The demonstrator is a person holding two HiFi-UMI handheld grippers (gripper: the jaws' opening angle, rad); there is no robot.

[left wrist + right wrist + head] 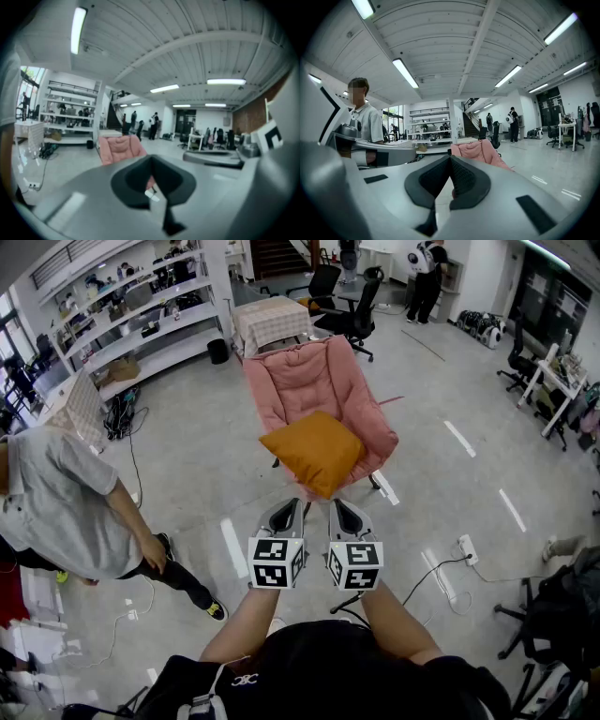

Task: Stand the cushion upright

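Note:
An orange cushion (314, 451) rests tilted on the seat of a pink padded chair (300, 376), with one corner hanging over the seat's front edge. My left gripper (286, 512) and right gripper (345, 510) are side by side just short of that corner, both shut and holding nothing. In the left gripper view the jaws of the left gripper (151, 158) meet, and the pink chair (121, 147) stands beyond them. The right gripper view shows the right gripper (450, 158) with its pads together and the chair (480, 152) behind. I cannot make out the cushion in either gripper view.
A person in a grey shirt (56, 502) stands to the left on the floor. A power strip (466, 547) with cables lies at the right. Shelves (141, 324), a cloth-covered table (272, 320) and office chairs (352, 306) stand behind the pink chair.

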